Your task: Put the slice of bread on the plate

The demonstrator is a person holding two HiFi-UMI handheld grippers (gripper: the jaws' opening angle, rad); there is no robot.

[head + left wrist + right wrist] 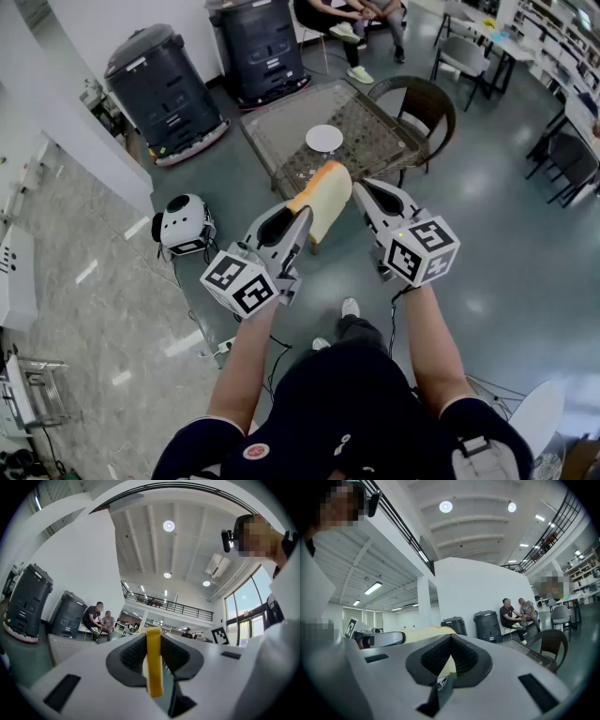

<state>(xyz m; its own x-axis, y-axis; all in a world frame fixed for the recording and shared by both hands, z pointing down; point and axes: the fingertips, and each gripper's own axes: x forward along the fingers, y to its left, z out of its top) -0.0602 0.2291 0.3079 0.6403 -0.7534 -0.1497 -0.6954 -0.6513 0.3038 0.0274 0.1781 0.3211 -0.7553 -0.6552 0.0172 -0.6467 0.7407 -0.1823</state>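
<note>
Seen from above, a person stands on a grey floor (497, 216) with both arms stretched forward, a gripper in each hand.

The left gripper (302, 220) is grasping the bread (326, 197). In the left gripper view the slice's yellow crust edge stands upright between the two jaws, which press on it from either side. In the head view the slice shows a pale face with an orange-brown crust along its far edge. It is held up in the air above the floor, on the near side of the surface (281, 131).

The right gripper (364, 187) is just right of the bread, its tip close beside the slice's right edge. In the right gripper view its jaws are clenched, meeting at the tips and grasping nothing, and the pale slice shows off to their left.

The surface is a low glass-topped table farther away. A small white plate (324, 138) sits on it with nothing on it, well apart from the bread. A dark wicker chair (427, 103) stands at the table's right side.

To the far left two large black machines (159, 80) stand on the floor against a white wall. A small white and black device (183, 223) lies on the floor to the left of the left gripper. Two people (352, 19) sit at the far side of the room.
</note>
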